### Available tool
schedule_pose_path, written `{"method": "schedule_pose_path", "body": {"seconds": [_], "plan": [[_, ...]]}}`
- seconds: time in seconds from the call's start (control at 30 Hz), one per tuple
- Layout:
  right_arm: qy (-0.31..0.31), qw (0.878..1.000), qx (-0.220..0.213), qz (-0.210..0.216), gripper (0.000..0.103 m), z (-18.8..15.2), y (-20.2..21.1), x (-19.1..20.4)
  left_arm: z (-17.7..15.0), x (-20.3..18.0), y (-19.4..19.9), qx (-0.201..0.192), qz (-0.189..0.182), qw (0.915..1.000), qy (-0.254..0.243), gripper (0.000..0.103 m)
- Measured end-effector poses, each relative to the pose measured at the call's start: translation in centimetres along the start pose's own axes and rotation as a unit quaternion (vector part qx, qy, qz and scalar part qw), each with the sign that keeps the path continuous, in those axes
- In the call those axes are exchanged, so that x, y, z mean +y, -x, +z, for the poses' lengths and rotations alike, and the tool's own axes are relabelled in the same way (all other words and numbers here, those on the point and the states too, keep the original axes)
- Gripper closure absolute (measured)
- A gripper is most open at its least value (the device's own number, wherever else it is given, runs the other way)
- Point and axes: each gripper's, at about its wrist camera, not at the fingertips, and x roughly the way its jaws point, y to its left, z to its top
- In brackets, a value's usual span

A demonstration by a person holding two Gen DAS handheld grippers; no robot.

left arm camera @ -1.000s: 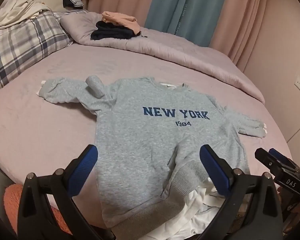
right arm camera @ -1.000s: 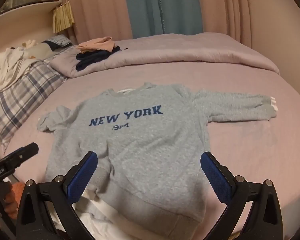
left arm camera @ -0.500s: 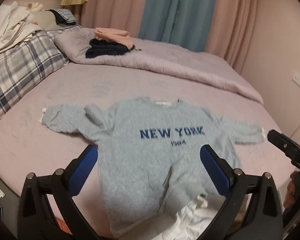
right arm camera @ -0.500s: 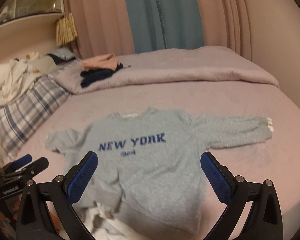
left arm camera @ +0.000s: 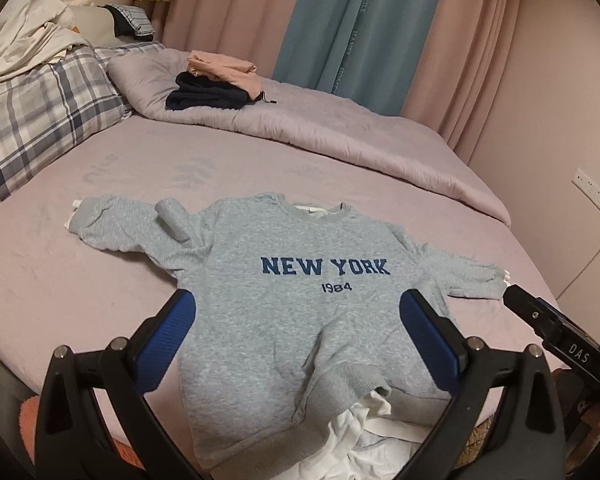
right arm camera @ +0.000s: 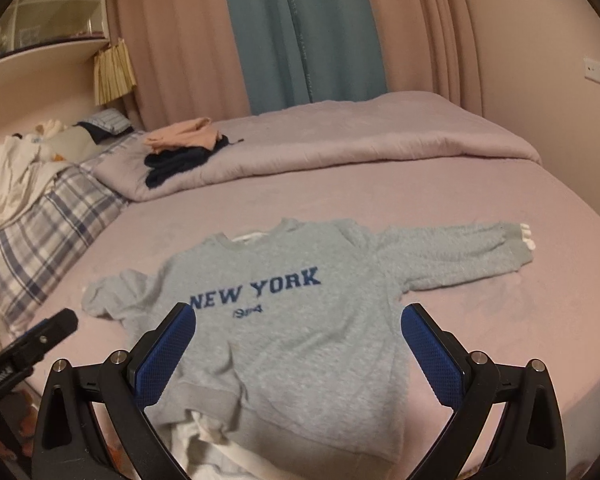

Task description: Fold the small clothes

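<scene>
Left wrist view: the left gripper [left arm camera: 296, 332] has drawn closer to the bed [left arm camera: 100, 280] than half a second ago, jaws wide apart and empty, with the grey NEW YORK sweatshirt [left arm camera: 300, 312] lying face up between and beyond them. Right wrist view: the right gripper [right arm camera: 298, 344], jaws likewise apart and empty, has also dipped nearer, the sweatshirt's hem just below its jaws and one sleeve [right arm camera: 460, 256] stretched beyond the right jaw, so folding looks ready to begin.

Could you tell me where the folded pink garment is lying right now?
In both wrist views, the pink garment lies far left on the rolled duvet, atop dark clothes.
</scene>
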Motion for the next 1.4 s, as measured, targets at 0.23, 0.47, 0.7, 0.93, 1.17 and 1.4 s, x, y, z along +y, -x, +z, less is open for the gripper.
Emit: {"method": "schedule_pose_path", "body": {"seconds": [0.23,0.47,0.7,0.93,1.17,1.4], "plan": [[-0.006,1.0,0.007,-0.006,0.0,-0.3,0.0,-0.6,-0.6,0.8,-0.1,0.024,-0.048,0.9981,0.031,0.002],[0.002,1.0,0.008,-0.012,0.0,-0.4,0.0,0.0,-0.6,0.9,0.4,0.02,-0.035,0.9987,0.032,0.002],[0.01,1.0,0.01,-0.014,0.0,-0.4,-0.1,0.3,-0.9,1.4,-0.4,0.038,-0.033,0.9982,0.033,0.002],[0.015,1.0,0.019,-0.008,0.0,-0.7,-0.3,0.5,-1.1,1.4,-0.7,0.048,-0.035,0.9976,0.034,0.002],[0.013,1.0,0.024,0.004,0.0,-0.9,-0.2,0.4,-1.3,1.5,-1.0,0.054,-0.024,0.9978,0.029,0.002],[0.012,0.999,0.033,0.011,0.0,-1.2,-0.4,0.5,-1.7,1.6,-1.3,0.059,-0.03,0.9972,0.034,0.002]]}}
